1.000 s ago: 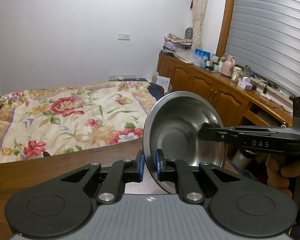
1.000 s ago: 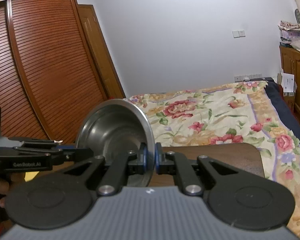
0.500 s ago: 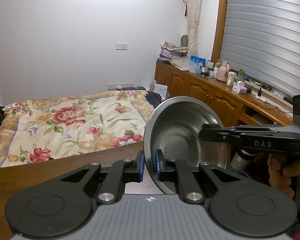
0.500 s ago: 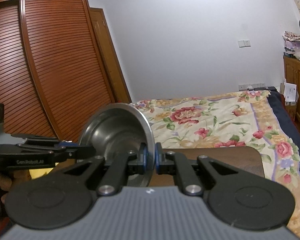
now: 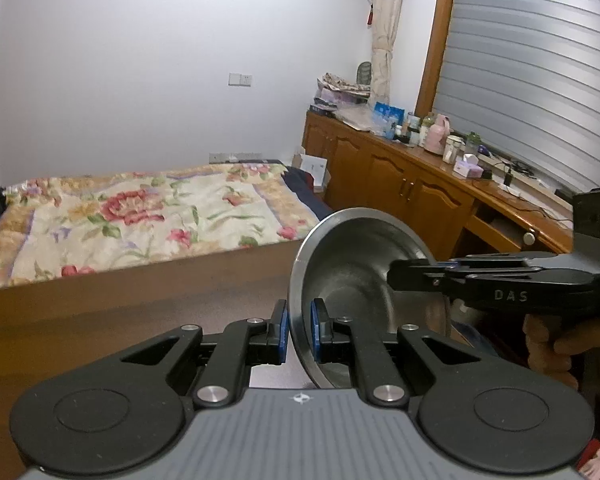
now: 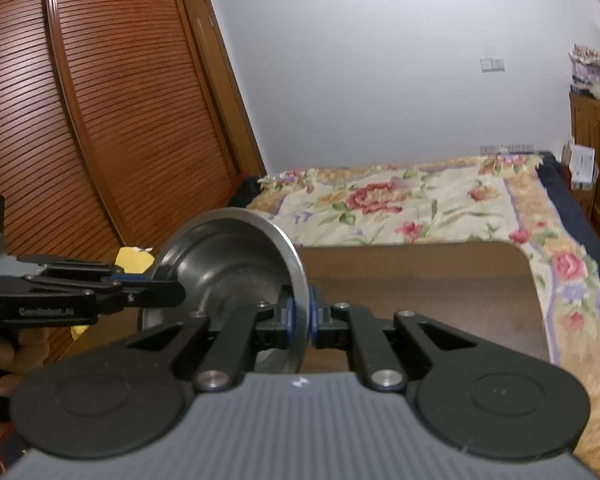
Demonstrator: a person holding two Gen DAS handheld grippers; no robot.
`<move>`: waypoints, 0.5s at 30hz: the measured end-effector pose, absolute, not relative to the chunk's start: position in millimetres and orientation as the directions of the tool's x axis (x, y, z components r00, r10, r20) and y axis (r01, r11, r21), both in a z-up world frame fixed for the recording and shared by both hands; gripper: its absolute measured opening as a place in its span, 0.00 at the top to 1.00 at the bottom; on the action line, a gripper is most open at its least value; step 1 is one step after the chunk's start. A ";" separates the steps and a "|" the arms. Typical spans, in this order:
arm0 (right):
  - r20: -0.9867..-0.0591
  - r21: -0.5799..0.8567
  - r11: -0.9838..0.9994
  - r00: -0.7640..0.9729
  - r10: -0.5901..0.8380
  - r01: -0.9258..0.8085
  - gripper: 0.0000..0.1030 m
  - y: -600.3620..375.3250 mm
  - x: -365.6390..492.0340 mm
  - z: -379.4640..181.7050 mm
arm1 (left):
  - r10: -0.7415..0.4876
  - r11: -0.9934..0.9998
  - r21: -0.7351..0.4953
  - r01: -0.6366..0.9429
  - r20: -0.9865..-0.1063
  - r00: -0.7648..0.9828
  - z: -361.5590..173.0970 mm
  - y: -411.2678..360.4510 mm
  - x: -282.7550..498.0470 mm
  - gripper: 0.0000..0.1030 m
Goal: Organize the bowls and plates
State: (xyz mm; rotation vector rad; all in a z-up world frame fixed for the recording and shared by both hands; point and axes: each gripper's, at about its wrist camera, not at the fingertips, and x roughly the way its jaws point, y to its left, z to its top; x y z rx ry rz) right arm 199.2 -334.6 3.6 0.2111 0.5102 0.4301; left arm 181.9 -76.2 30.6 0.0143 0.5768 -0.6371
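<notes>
The steel bowl [image 5: 348,276] is held in the air on its edge, rim upright, above the near side of the brown wooden worktop [image 6: 420,280]. In the left wrist view its hollow faces right; in the right wrist view [image 6: 228,264] the hollow faces left, toward the other tool.

The left tongs [image 5: 299,330] are closed narrow on the bowl's rim, 1 blue pad on each side of the metal. The right tongs [image 6: 302,318] are likewise clamped on the rim, the thin edge pinched between their 2 blue pads. So both tools grip the same bowl, at different parts of its rim.

In the left wrist view the right tongs reach in from the right edge, their black arm marked "DAS" crossing the bowl's mouth, with a hand [image 5: 548,344] wrapped round the grip below. In the right wrist view the left tongs enter from the left, and a hand [image 6: 4,344] holds them at the frame's edge.

Beyond the worktop lies a bed [image 5: 132,216] with a floral cover. A wooden cabinet [image 5: 412,184] with bottles and boxes on top runs along the right wall under a ribbed shutter. A louvred wooden wardrobe [image 6: 80,120] stands at the left in the right wrist view.
</notes>
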 end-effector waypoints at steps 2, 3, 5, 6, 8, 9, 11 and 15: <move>-0.434 0.310 0.886 0.778 0.454 -0.344 0.91 -333.6 193.7 -0.9 | -0.561 0.806 -0.164 0.568 -0.518 0.646 26.6 -74.8 175.8 0.88; -0.439 0.312 0.886 0.775 0.455 -0.344 0.91 -332.9 190.1 -2.9 | -0.563 0.805 -0.167 0.570 -0.521 0.642 25.1 -73.9 173.1 0.88; -0.448 0.315 0.886 0.769 0.456 -0.342 0.91 -331.4 184.8 -6.7 | -0.566 0.802 -0.176 0.571 -0.530 0.632 19.6 -72.6 166.7 0.88; -0.453 0.315 0.886 0.766 0.456 -0.341 0.91 -330.6 182.0 -9.0 | -0.566 0.801 -0.176 0.573 -0.536 0.627 16.7 -72.4 164.2 0.88; -0.462 0.315 0.887 0.761 0.455 -0.338 0.91 -329.0 176.8 -13.6 | -0.566 0.799 -0.176 0.575 -0.544 0.620 12.0 -72.0 158.7 0.88; -0.465 0.316 0.887 0.760 0.454 -0.337 0.91 -328.6 174.2 -16.1 | -0.568 0.798 -0.180 0.576 -0.547 0.615 10.2 -71.4 156.5 0.88; -0.472 0.324 0.886 0.755 0.456 -0.332 0.91 -328.4 170.6 -20.6 | -0.572 0.794 -0.189 0.578 -0.553 0.606 5.6 -70.0 152.5 0.88; -0.482 0.341 0.884 0.747 0.457 -0.320 0.91 -329.7 167.0 -28.1 | -0.575 0.791 -0.196 0.580 -0.562 0.594 -2.2 -70.2 145.3 0.88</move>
